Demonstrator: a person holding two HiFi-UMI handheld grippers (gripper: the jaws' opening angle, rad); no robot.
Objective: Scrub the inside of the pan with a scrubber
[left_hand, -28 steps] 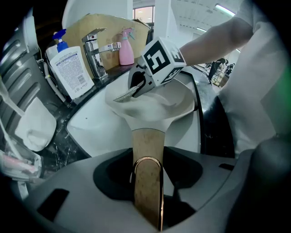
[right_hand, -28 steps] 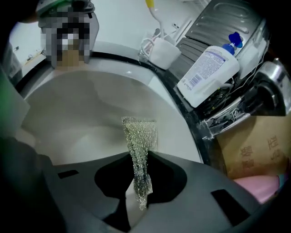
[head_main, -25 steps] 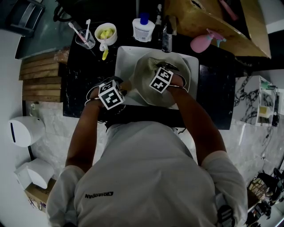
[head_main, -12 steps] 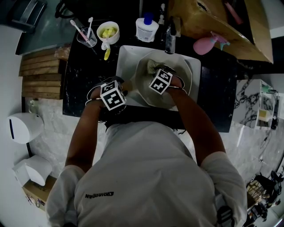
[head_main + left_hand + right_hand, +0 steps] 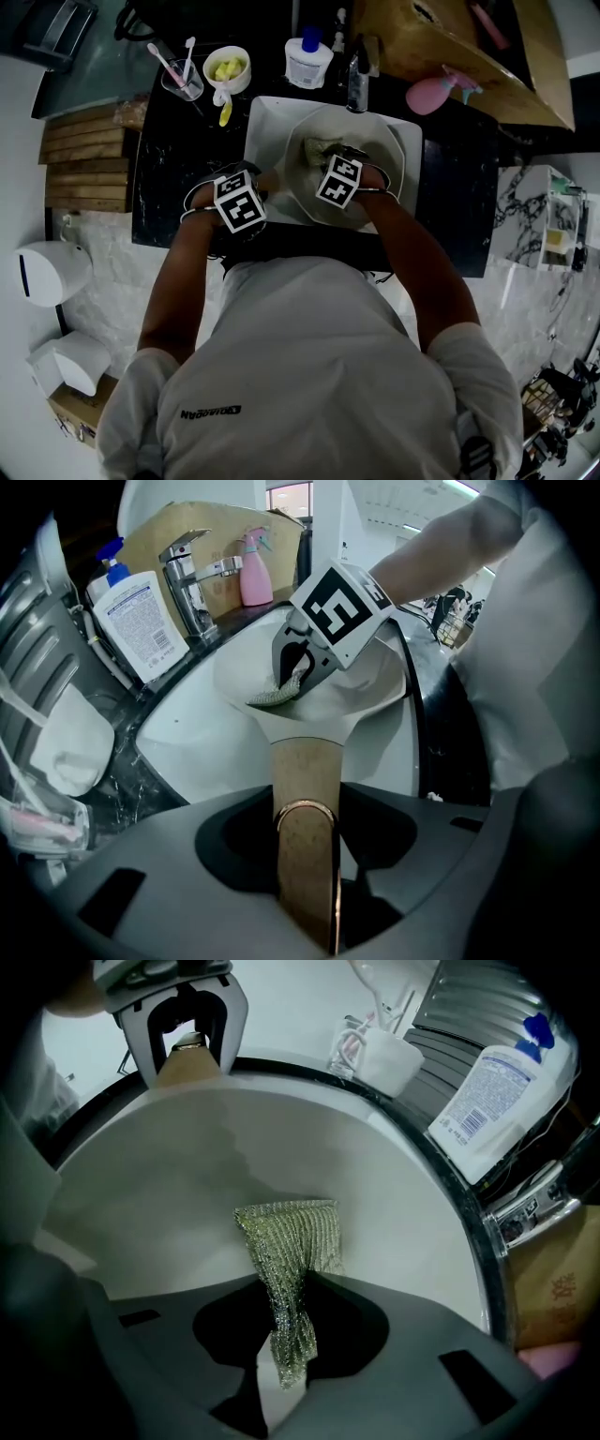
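A pale pan [image 5: 380, 141] lies in the white sink, its wooden handle [image 5: 305, 771] pointing toward the person. My left gripper [image 5: 265, 184] is shut on that handle, which runs between the jaws [image 5: 305, 829] and shows again at the far rim [image 5: 187, 1042]. My right gripper [image 5: 325, 157] reaches down into the pan and is shut on a greenish mesh scrubber [image 5: 289, 1241]. The scrubber's free end lies spread on the pan's inner wall [image 5: 169, 1176]. From the left gripper view the right gripper [image 5: 295, 675] presses the scrubber [image 5: 274, 697] against the bowl of the pan [image 5: 375, 682].
The sink basin [image 5: 265, 117] sits in a dark counter. Behind it stand a tap [image 5: 356, 80], a white pump bottle [image 5: 307, 58], a pink spray bottle [image 5: 431, 94], a bowl [image 5: 227, 67] and a cup of toothbrushes [image 5: 180, 80]. Wooden slats [image 5: 89, 159] lie left.
My right gripper has slid the scrubber a little toward the person across the pan's inside. The left gripper and the handle have stayed put.
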